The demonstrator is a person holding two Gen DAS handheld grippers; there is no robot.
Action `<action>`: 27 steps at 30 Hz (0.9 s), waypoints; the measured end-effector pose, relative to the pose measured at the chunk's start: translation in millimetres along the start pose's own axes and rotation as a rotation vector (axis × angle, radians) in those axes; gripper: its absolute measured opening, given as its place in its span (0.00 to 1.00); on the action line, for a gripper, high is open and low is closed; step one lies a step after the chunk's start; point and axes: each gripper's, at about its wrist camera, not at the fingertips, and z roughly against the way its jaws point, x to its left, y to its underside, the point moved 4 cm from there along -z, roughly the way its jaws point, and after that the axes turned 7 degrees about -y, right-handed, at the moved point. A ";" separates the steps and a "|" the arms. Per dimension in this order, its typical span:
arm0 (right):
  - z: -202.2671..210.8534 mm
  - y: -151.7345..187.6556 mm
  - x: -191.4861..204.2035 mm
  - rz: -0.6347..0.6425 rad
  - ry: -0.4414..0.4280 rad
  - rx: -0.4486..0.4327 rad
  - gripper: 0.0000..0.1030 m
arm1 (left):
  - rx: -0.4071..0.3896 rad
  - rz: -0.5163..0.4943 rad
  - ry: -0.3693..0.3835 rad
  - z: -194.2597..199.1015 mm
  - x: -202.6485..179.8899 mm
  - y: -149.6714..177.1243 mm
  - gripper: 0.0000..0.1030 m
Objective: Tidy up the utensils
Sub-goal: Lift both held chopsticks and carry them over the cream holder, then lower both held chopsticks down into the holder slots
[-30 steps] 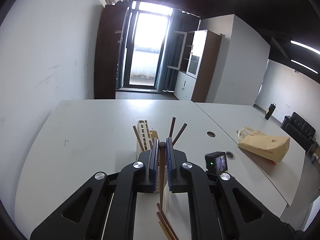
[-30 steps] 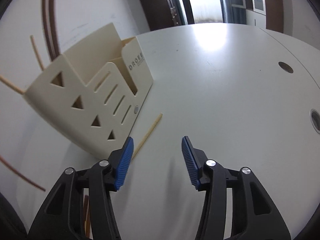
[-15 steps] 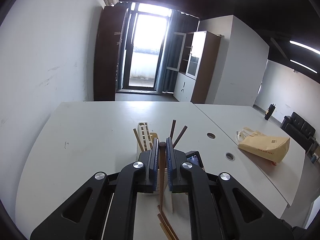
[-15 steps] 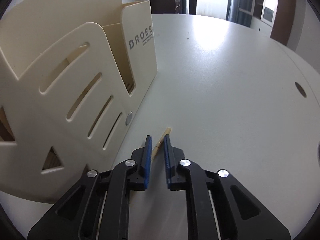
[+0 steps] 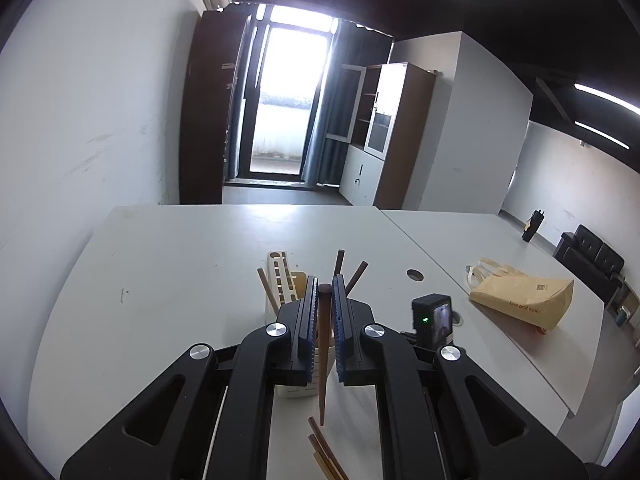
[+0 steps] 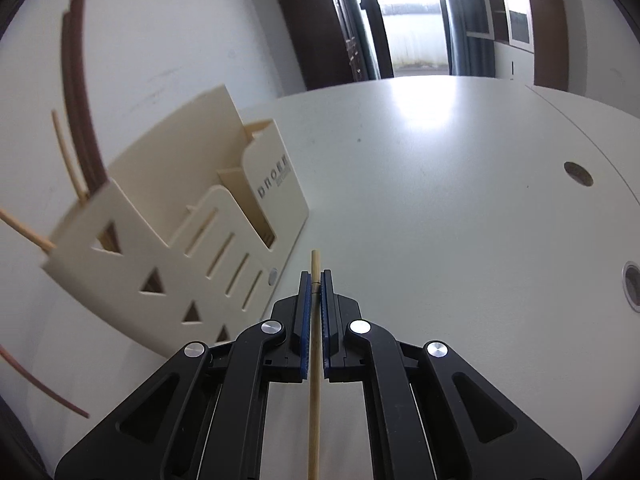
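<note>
Chopsticks are being sorted into the cream holder (image 6: 180,216) at left of the right wrist frame. Right hand-held gripper (image 6: 315,280) is clamped on a pale chopstick (image 6: 314,380) lifted off the worktop (image 6: 460,200); left hand-held gripper (image 5: 325,292) pinches a dark chopstick (image 5: 322,360) upright at frame centre. Next, each stick probably needs tipping over a compartment before release.
</note>
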 end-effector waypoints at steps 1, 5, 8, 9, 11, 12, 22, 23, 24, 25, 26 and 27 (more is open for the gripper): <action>14.4 -6.7 4.2 0.004 -0.008 -0.039 0.05 | 0.000 -0.002 0.004 -0.8 0.0 -1.1 0.07; 74.1 -35.1 34.4 0.031 -0.067 -0.196 0.05 | -0.005 -0.022 0.015 -0.4 -3.2 -5.8 0.07; 119.7 -50.5 55.9 0.071 -0.132 -0.327 0.05 | -0.013 -0.034 0.023 0.0 -4.4 -9.5 0.07; 133.9 -54.8 64.8 0.088 -0.166 -0.376 0.05 | -0.016 -0.037 0.025 -0.1 -4.7 -11.3 0.07; 155.8 -59.7 79.4 0.131 -0.221 -0.451 0.05 | -0.021 -0.043 0.028 -0.3 -6.2 -14.8 0.07; 164.4 -61.8 86.6 0.152 -0.248 -0.487 0.05 | -0.023 -0.046 0.027 -1.5 -5.7 -16.4 0.07; 157.3 -101.0 98.0 0.169 -0.358 -0.602 0.05 | -0.031 -0.055 -0.012 -17.7 -8.3 -41.3 0.07; 155.8 -103.3 97.5 0.157 -0.364 -0.611 0.05 | -0.036 -0.055 -0.016 -18.7 -7.1 -45.0 0.07; 156.0 -103.7 98.0 0.151 -0.364 -0.622 0.05 | -0.042 -0.053 -0.021 -19.7 -6.2 -48.5 0.07; 158.9 -103.4 98.4 0.148 -0.368 -0.632 0.05 | -0.050 -0.051 -0.023 -20.4 -5.5 -52.7 0.07; 158.4 -102.9 98.7 0.142 -0.375 -0.646 0.05 | -0.055 -0.048 -0.022 -21.2 -4.4 -56.2 0.07; 155.6 -102.8 98.2 0.141 -0.379 -0.658 0.05 | -0.062 -0.045 -0.025 -22.2 -3.4 -60.1 0.07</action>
